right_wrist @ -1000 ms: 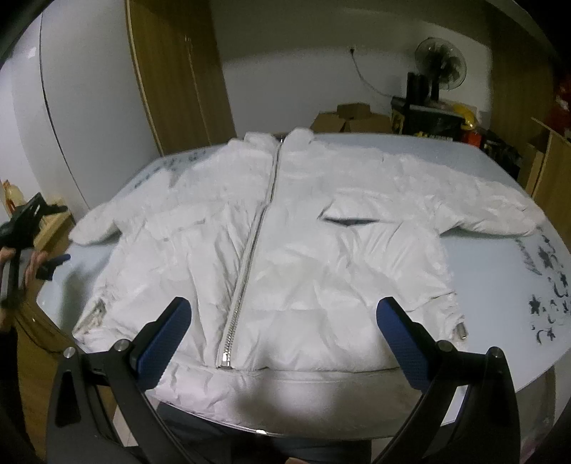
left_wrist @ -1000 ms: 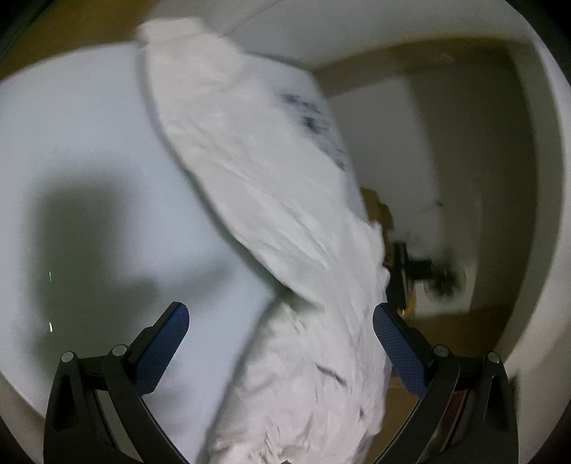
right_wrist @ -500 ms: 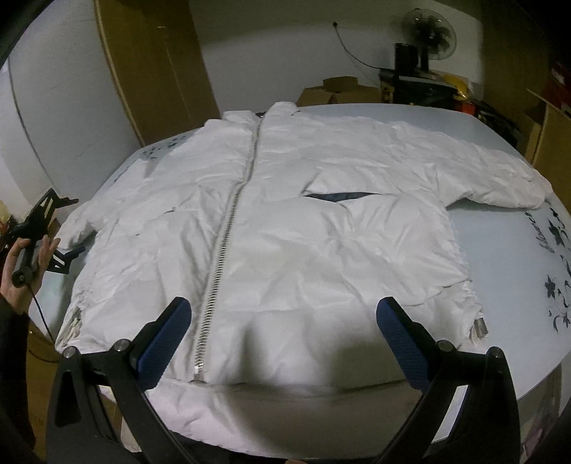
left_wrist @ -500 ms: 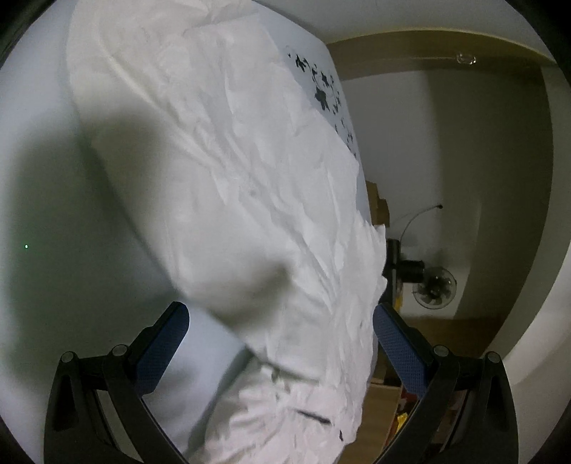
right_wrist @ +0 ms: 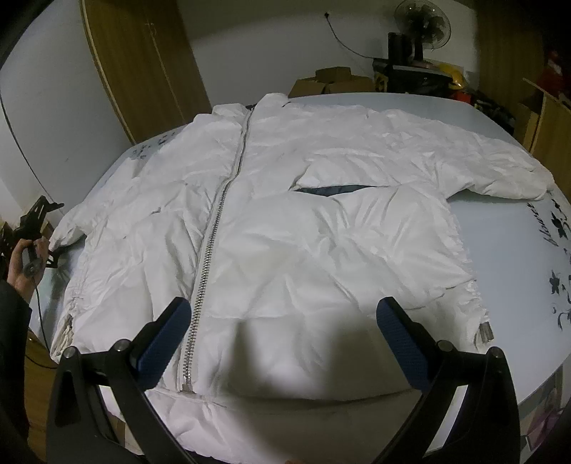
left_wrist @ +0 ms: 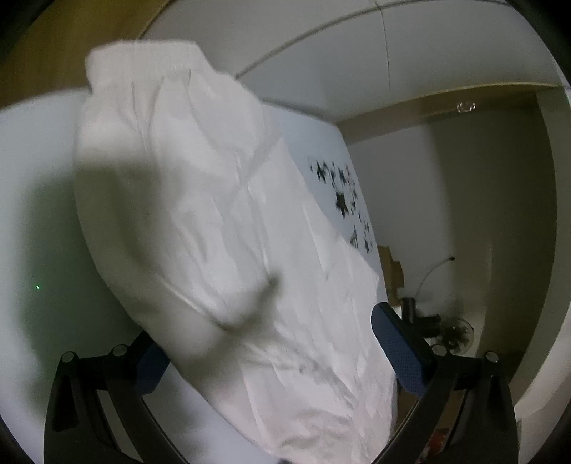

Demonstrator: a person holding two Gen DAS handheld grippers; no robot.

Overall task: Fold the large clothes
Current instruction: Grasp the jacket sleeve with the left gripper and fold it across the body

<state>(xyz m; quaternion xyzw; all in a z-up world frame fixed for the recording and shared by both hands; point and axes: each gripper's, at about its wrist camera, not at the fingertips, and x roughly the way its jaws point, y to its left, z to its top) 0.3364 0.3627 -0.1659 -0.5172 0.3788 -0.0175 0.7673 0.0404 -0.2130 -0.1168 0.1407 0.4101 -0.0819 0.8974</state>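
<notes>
A white puffer jacket (right_wrist: pixel 303 228) lies spread face up on a pale table (right_wrist: pixel 506 228), zip (right_wrist: pixel 214 232) closed, both sleeves stretched out sideways. My right gripper (right_wrist: pixel 282 342) is open and empty, just above the jacket's hem near the zip's lower end. My left gripper (left_wrist: pixel 274 349) is open, its jaws wide on either side of the jacket's left sleeve (left_wrist: pixel 200 221), whose cuff hides the left fingertip. In the right wrist view the left gripper (right_wrist: pixel 34 228) shows in the person's hand at the sleeve end.
The table carries black flower prints (right_wrist: pixel 556 228) at its right side. Cardboard boxes (right_wrist: pixel 332 80), a fan (right_wrist: pixel 423 21) and clutter stand behind it. A wooden door (right_wrist: pixel 142 64) is at the back left. The table's front edge lies under the hem.
The right gripper has moved in closer over the hem and slightly left. The left gripper has closed in on the sleeve end, which now fills its view.
</notes>
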